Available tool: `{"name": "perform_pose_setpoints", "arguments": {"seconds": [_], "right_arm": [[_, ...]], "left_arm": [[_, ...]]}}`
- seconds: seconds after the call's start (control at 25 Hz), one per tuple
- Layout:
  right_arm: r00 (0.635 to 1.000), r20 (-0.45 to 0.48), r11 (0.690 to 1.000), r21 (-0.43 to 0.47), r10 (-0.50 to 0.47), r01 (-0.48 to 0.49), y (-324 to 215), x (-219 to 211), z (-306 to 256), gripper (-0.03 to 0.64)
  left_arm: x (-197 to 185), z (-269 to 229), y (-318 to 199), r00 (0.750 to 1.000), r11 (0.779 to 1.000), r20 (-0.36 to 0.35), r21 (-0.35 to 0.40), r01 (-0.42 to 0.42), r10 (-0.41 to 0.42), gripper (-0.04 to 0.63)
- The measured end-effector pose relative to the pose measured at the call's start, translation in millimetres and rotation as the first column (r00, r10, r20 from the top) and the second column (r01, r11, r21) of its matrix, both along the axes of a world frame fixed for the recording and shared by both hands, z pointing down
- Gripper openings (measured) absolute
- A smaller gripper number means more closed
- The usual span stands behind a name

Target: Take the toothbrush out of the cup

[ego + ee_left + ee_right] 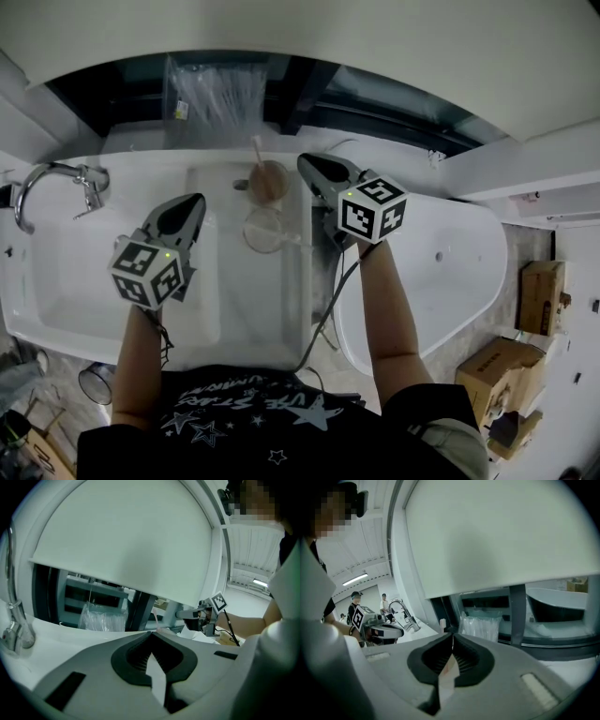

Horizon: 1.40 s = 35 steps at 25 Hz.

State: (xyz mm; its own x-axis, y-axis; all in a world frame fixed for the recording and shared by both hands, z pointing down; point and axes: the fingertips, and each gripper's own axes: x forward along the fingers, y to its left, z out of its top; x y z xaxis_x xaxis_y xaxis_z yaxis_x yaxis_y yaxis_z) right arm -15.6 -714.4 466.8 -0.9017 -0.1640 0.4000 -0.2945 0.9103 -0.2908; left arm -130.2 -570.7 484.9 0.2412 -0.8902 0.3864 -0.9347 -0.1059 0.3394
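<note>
Toothbrush [255,146] stands in the brown cup [270,181], untaken; right gripper [307,163] at its three o'clock, left gripper [194,201] at eight, both fingers clenched empty.

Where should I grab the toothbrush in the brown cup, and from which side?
Pinch the toothbrush on the stem above the cup rim, just under its head. It sticks up clear at the far-left rim, so probably come in from the right gripper side, jaws opened first.

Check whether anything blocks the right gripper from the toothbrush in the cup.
Nothing visible does. The shut right gripper is beside the cup, an open gap between them; the toothbrush stands free above the rim.
</note>
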Motion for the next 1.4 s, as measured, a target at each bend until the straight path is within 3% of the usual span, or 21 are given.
{"name": "perform_pose_setpoints", "arguments": {"seconds": [0.12, 0.16, 0.2, 0.52, 0.84, 1.08, 1.12, 1.2, 1.4], "right_arm": [[0.999, -0.013, 0.999, -0.003, -0.041, 0.041, -0.2, -12.4, 12.5, 0.003], [0.998, -0.011, 0.998, -0.009, -0.067, 0.067, 2.0, -18.0, 15.3, 0.022], [0.995, -0.011, 0.995, -0.017, -0.097, 0.097, 4.9, -23.9, 18.1, 0.095], [0.963, -0.071, 0.965, -0.002, -0.26, 0.261, 20.1, -59.6, 34.7, 0.175], [0.956, -0.083, 0.958, 0.031, -0.28, 0.284, 22.4, -76.1, 34.2, 0.173], [0.93, -0.157, 0.937, 0.059, -0.333, 0.345, 31.8, -86.3, 41.0, 0.167], [0.931, -0.167, 0.939, 0.062, -0.325, 0.339, 31.1, -87.1, 42.0, 0.159], [0.938, -0.178, 0.945, 0.079, -0.299, 0.316, 27.3, -87.8, 41.2, 0.077], [0.95, -0.147, 0.955, 0.074, -0.274, 0.287, 25.3, -86.1, 32.9, 0.023]], "left_arm": [[1.4, 4.4, -1.0, 1.0, 1.0, 0.0, -0.01, 0.006, -0.006, 0.008], [1.6, 5.6, -1.4, 1.0, 1.0, 0.001, -0.013, 0.008, -0.008, 0.008], [1.6, 6.7, -1.8, 1.0, 1.0, 0.003, -0.016, 0.009, -0.009, 0.008], [-0.7, 14.9, -2.4, 1.0, 0.999, 0.008, -0.028, 0.023, -0.022, 0.008], [-7.2, 19.4, 2.2, 0.999, 0.999, 0.008, -0.035, 0.032, -0.032, 0.008], [-14.2, 21.2, 7.8, 0.999, 0.998, 0.007, -0.042, 0.052, -0.052, 0.008], [-14.9, 21.7, 8.4, 0.999, 0.998, 0.005, -0.042, 0.053, -0.053, 0.008], [-16.0, 22.1, 9.5, 0.999, 0.998, 0.003, -0.041, 0.054, -0.053, 0.008], [-14.8, 20.1, 11.3, 0.999, 0.998, 0.0, -0.037, 0.045, -0.045, 0.008]]}}
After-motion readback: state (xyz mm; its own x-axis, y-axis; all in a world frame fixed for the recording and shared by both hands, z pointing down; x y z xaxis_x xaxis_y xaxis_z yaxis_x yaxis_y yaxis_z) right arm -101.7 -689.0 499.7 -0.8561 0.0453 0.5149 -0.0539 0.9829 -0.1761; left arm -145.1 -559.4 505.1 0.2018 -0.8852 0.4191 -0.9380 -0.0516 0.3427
